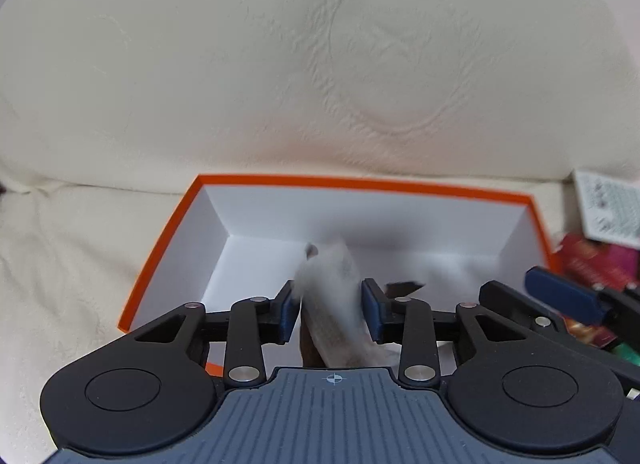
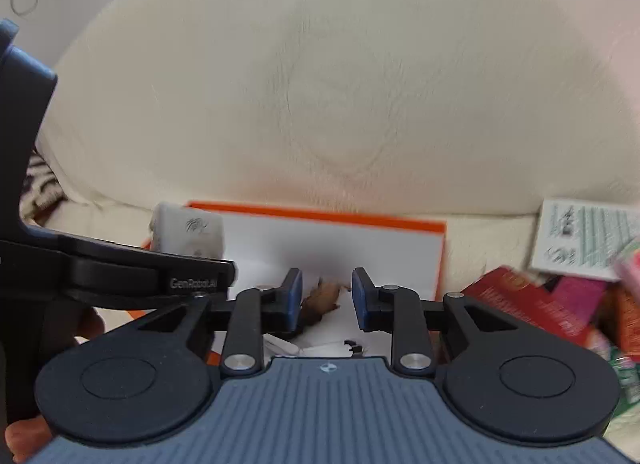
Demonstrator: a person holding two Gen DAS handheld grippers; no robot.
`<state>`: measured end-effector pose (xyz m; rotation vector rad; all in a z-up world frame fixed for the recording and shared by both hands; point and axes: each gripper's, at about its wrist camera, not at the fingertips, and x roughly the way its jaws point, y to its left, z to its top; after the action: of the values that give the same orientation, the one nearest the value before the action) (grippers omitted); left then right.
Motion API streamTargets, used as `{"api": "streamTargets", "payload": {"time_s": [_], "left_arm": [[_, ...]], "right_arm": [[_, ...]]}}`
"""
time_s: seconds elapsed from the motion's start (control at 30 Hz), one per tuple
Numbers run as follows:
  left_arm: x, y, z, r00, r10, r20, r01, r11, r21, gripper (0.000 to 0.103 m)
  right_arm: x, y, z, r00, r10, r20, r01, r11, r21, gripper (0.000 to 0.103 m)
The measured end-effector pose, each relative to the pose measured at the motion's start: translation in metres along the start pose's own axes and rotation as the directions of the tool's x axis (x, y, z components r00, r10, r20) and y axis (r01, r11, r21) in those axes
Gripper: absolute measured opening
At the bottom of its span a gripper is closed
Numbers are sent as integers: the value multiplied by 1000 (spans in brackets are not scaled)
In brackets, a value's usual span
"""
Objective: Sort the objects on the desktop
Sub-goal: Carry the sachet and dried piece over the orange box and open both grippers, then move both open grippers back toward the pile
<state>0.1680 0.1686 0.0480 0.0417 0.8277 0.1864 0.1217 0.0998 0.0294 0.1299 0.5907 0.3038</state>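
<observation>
2 grippers hang over 1 orange box (image 1: 160,256), which has white inner walls and rests on a cream cloth (image 1: 280,63). I take that box as my landmark.

My left gripper (image 1: 330,310) sits above the box's near edge. Its jaws stand partly apart, and a pale, blurred packet (image 1: 334,304) lies between the blue pads (image 1: 286,314). Motion blur hides whether the pads press it, so I cannot tell if it is held.

My right gripper (image 2: 326,298) is also above the box's near side, jaws narrowly apart with nothing between them. Below it, inside the box, lies a brown item (image 2: 322,298) on white paper.

To the right of the box, outside it, sit red and pink packets (image 2: 532,304) and a white printed card (image 2: 580,240).
</observation>
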Motion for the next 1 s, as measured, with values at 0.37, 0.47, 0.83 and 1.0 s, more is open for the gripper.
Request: {"api": "streamTargets", "payload": {"time_s": [0.37,0.47,0.83,1.0], "left_arm": [[-24,4,-16,999,-17,48,18,999,-36,87],[-57,-13,-30,996,-48,78,49,999,-6,87],[-93,-137,-122,975,-219,-37,222,969,109,87],[-83,-172,-130,969,-241,-49,245,963,114,86]], "right_arm": [[-46,-5,-13,997,11,72,-11,1000,-3,63],[-80,-11,-18,994,26,105,-25,1000,-17,65],[-184,-109,-116,987,-161,20,160,985,60,70],[-189,-143,-133,975,-222,8,220,971,89,70]]}}
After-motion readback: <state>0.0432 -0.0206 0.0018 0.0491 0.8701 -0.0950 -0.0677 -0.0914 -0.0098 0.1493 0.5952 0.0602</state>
